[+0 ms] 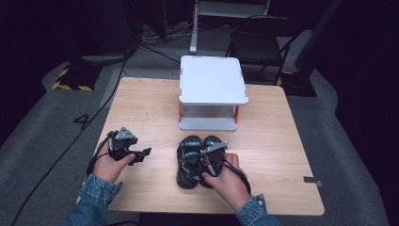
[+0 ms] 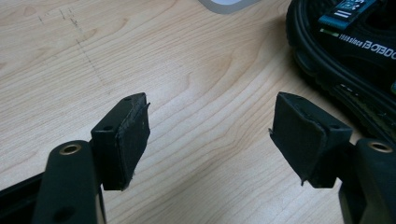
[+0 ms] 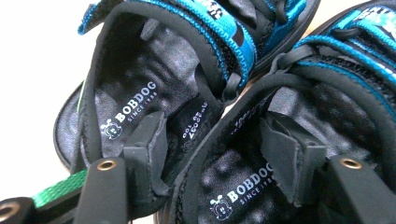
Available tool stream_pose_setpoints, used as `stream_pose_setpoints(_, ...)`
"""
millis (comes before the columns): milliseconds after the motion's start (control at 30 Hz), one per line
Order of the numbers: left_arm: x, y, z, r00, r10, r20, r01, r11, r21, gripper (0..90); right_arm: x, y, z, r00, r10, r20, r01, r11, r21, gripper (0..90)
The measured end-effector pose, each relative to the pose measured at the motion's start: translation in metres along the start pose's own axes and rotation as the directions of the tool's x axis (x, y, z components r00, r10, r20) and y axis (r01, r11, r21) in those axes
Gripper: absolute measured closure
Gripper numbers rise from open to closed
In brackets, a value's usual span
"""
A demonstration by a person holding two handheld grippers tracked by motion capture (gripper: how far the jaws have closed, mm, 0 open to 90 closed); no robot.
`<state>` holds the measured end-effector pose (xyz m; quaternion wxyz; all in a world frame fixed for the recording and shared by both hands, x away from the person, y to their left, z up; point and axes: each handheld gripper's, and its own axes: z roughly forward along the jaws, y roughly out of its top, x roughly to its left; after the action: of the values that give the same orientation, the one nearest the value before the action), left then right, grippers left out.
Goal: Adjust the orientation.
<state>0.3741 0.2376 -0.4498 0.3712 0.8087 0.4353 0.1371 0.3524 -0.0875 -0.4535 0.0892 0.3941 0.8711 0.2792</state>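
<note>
A pair of black sandals with blue straps lies side by side near the table's front middle, the left sandal (image 1: 187, 162) (image 3: 135, 93) touching the right sandal (image 1: 214, 142) (image 3: 336, 93). My right gripper (image 1: 208, 163) (image 3: 215, 144) stands over their heel ends, open. One jaw reaches inside each sandal, and the two inner side walls are between the jaws. In the right gripper view a gap shows between the right pad (image 3: 280, 149) and the wall. My left gripper (image 1: 145, 153) (image 2: 210, 135) hovers low over bare wood left of the sandals, open and holding nothing.
A white two-level stand (image 1: 212, 80) with orange posts sits at the back middle of the wooden table (image 1: 282, 141). In the left gripper view a sandal's sole edge (image 2: 336, 70) lies at the upper right. Dark floor, cables and chair legs surround the table.
</note>
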Motion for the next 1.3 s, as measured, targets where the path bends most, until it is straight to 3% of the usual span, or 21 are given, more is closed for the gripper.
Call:
stream_pose_setpoints(67, 0.000, 0.000, 0.000, 1.0000, -0.005, 0.000, 0.005, 1.0000, 0.000, 28.1, -0.002, 0.000, 0.000, 1.0000, -0.002, -0.006, 0.002, 1.000, -0.003, 46.3)
stream_pose_setpoints(100, 0.001, -0.001, 0.000, 1.0000, -0.002, -0.002, 0.002, 1.0000, 0.006, 28.1, -0.006, 0.000, -0.002, 0.9988, -0.037, -0.031, 0.036, 0.999, -0.003, 49.3)
stream_pose_setpoints(133, 0.001, -0.001, 0.000, 1.0000, -0.002, -0.002, 0.002, 1.0000, 0.006, 28.1, -0.007, -0.001, -0.002, 0.9986, -0.035, -0.038, 0.035, 0.999, -0.007, 51.5)
stream_pose_setpoints(200, 0.001, -0.001, -0.001, 1.0000, -0.005, -0.006, 0.005, 1.0000, -0.001, 28.1, -0.006, -0.002, -0.005, 0.9981, 0.034, -0.050, -0.035, 0.999, -0.009, 56.1)
stream_pose_setpoints(300, 0.001, -0.004, -0.002, 1.0000, -0.006, -0.004, 0.006, 0.9999, 0.008, 28.1, -0.005, -0.002, -0.005, 0.9991, -0.002, -0.042, 0.002, 1.000, -0.009, 57.6)
stream_pose_setpoints(433, 0.002, -0.007, -0.004, 0.9998, -0.016, -0.015, 0.016, 0.9999, 0.004, 28.1, -0.003, -0.002, -0.005, 0.9990, 0.000, -0.044, 0.000, 1.000, -0.011, 63.4)
stream_pose_setpoints(567, 0.003, -0.013, -0.009, 0.9992, -0.031, -0.027, 0.031, 0.9995, 0.004, 28.1, -0.003, 0.000, -0.009, 0.9983, 0.017, -0.055, -0.017, 1.000, 0.004, 79.8)
stream_pose_setpoints(700, 0.004, -0.015, -0.012, 0.9990, -0.034, -0.030, 0.034, 0.9994, 0.005, 28.1, -0.002, 0.002, -0.010, 0.9964, 0.004, -0.085, -0.004, 1.000, 0.001, 82.5)
stream_pose_setpoints(867, 0.005, -0.019, -0.015, 0.9986, -0.040, -0.036, 0.040, 0.9992, 0.006, 28.1, -0.005, 0.005, -0.015, 0.9972, 0.011, -0.075, -0.013, 0.999, -0.034, 82.6)
stream_pose_setpoints(900, 0.006, -0.019, -0.015, 0.9982, -0.044, -0.039, 0.045, 0.9990, 0.004, 28.1, -0.012, 0.011, -0.021, 0.9977, 0.016, -0.065, -0.020, 0.998, -0.061, 82.5)
stream_pose_setpoints(1100, 0.007, -0.022, -0.018, 0.9977, -0.051, -0.044, 0.051, 0.9987, 0.006, 28.1, -0.031, 0.030, -0.030, 0.9985, 0.045, -0.030, -0.048, 0.993, -0.110, 82.5)
stream_pose_setpoints(1167, 0.007, -0.025, -0.021, 0.9971, -0.060, -0.048, 0.060, 0.9982, 0.005, 28.2, -0.048, 0.042, -0.030, 0.9970, 0.077, -0.005, -0.077, 0.987, -0.140, 82.4)
stream_pose_setpoints(1200, 0.007, -0.025, -0.021, 0.9971, -0.060, -0.048, 0.060, 0.9982, 0.005, 28.2, -0.048, 0.042, -0.030, 0.9970, 0.077, -0.005, -0.077, 0.987, -0.140, 82.4)
stream_pose_setpoints(1233, 0.008, -0.027, -0.022, 0.9964, -0.065, -0.055, 0.065, 0.9979, -0.001, 28.1, -0.060, 0.049, -0.026, 0.9946, 0.103, 0.012, -0.100, 0.983, -0.157, 82.4)
stream_pose_setpoints(1267, 0.008, -0.027, -0.022, 0.9964, -0.065, -0.055, 0.065, 0.9979, -0.001, 28.2, -0.060, 0.049, -0.026, 0.9946, 0.103, 0.012, -0.100, 0.983, -0.157, 82.4)
stream_pose_setpoints(1300, 0.009, -0.029, -0.024, 0.9961, -0.068, -0.056, 0.068, 0.9977, 0.002, 28.2, -0.071, 0.057, -0.021, 0.9913, 0.127, 0.033, -0.120, 0.978, -0.171, 82.4)
